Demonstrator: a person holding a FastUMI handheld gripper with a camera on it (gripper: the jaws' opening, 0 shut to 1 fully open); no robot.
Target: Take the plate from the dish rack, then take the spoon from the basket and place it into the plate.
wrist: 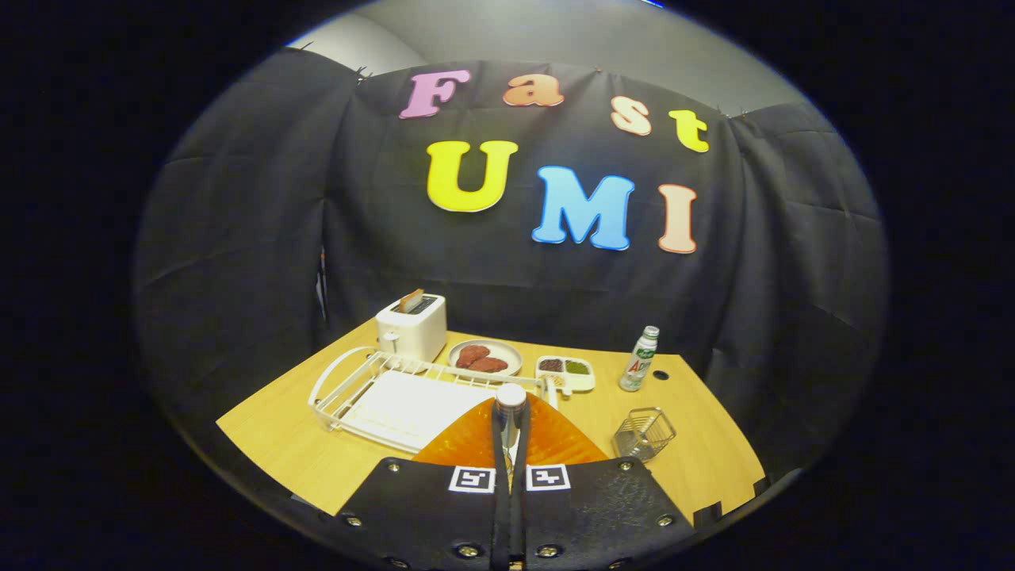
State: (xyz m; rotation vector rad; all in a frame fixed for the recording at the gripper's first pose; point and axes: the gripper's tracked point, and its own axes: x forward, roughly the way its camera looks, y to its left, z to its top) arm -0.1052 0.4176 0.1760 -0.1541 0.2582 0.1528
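The gripper (511, 456) has its jaws pressed together on a white-tipped spoon (511, 404), held over the orange plate (468, 440) beside the white dish rack (349, 381); the wire basket (644, 433) sits on the table (301, 444).

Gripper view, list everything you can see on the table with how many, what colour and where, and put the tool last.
table: one, light wood, under everything
dish rack: one, white, beyond the tool to one side
toaster: one, white, behind the dish rack, something brown in its slot
round plate: one, pale, two dark red pieces on it, beside the toaster
divided dish: one, white, dark and green fillings, next to the round plate
bottle: one, clear with white cap, upright beyond the basket
basket: one, silver wire, beside the tool
orange plate: one, orange, just under the fingers
spoon: one, silver with pale end, between the fingers
tool: one, black, shut on the spoon
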